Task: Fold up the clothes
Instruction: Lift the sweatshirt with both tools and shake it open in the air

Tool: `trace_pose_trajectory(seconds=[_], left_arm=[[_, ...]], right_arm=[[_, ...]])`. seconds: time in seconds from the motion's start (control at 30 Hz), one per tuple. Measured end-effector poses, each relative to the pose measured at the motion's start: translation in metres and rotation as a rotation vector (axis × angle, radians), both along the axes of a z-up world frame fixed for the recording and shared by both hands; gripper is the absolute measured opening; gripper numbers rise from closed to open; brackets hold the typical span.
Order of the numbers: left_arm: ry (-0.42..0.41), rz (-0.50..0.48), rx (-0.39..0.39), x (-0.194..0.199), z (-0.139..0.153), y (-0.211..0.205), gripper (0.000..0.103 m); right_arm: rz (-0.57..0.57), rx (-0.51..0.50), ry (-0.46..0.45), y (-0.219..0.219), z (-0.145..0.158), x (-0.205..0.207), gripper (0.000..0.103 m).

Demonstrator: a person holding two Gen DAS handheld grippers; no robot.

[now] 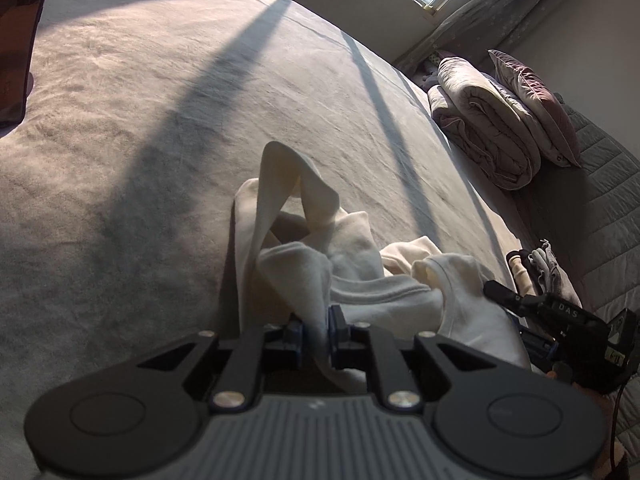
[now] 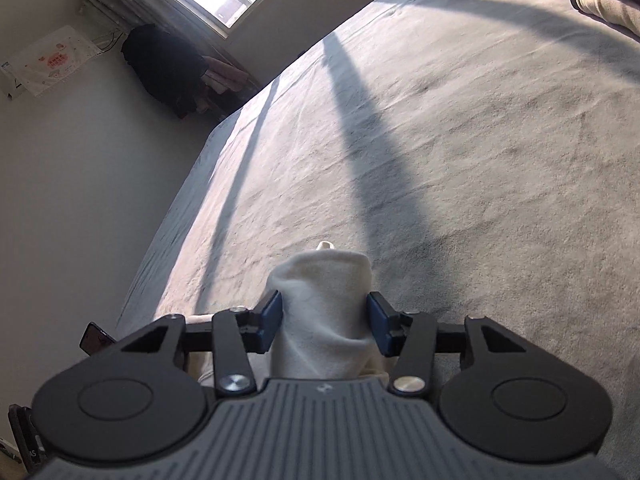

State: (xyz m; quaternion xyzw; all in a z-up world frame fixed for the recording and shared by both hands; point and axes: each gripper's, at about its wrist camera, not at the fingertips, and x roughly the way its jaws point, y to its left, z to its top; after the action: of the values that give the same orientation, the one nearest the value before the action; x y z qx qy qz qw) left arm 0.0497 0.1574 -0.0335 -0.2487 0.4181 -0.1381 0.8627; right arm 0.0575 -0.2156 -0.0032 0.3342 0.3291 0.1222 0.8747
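Note:
A cream-white garment (image 1: 352, 264) lies crumpled on the grey bed cover (image 1: 160, 140), with a sleeve looping up. My left gripper (image 1: 318, 334) is shut on a fold of the garment's near edge. My right gripper (image 2: 324, 320) has a thick bunch of the same cream garment (image 2: 320, 304) between its blue pads (image 2: 271, 320), which press on both sides of the fabric. In the left wrist view the right gripper (image 1: 560, 320) shows at the right, at the garment's other end.
A folded quilt (image 1: 484, 120) and a pillow (image 1: 536, 100) lie at the far right of the bed. Small clothes (image 1: 536, 268) sit by the bed's right edge. A dark clothes pile (image 2: 164, 68) stands under the window. A phone (image 2: 94, 338) lies beside the bed's left edge.

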Motion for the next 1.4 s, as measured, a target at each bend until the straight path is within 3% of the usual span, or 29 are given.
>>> trace_pose_trajectory(seconds=[0.1, 0.3, 0.5, 0.7, 0.97, 1.2, 1.4], left_arm=[[-0.009, -0.011, -0.019, -0.001, 0.001, 0.000, 0.010], [-0.150, 0.049, -0.120, -0.009, 0.038, 0.003, 0.007], [-0.344, 0.095, -0.178, -0.022, 0.085, -0.009, 0.007], [-0.551, 0.087, -0.149, -0.043, 0.144, -0.027, 0.006], [-0.790, 0.109, -0.110, -0.086, 0.220, -0.044, 0.006], [-0.933, 0.134, -0.036, -0.118, 0.278, -0.051, 0.006], [-1.002, 0.154, 0.022, -0.135, 0.306, -0.057, 0.006]], right_arm=[[-0.018, -0.033, -0.062, 0.006, 0.006, -0.007, 0.017], [-0.087, -0.043, -0.222, 0.006, 0.037, -0.032, 0.012], [-0.186, -0.134, -0.428, 0.000, 0.084, -0.071, 0.011], [-0.250, -0.242, -0.606, -0.003, 0.127, -0.109, 0.011], [-0.298, -0.289, -0.762, -0.011, 0.181, -0.137, 0.011], [-0.309, -0.318, -0.890, -0.011, 0.224, -0.161, 0.011], [-0.316, -0.338, -0.944, -0.010, 0.248, -0.172, 0.011]])
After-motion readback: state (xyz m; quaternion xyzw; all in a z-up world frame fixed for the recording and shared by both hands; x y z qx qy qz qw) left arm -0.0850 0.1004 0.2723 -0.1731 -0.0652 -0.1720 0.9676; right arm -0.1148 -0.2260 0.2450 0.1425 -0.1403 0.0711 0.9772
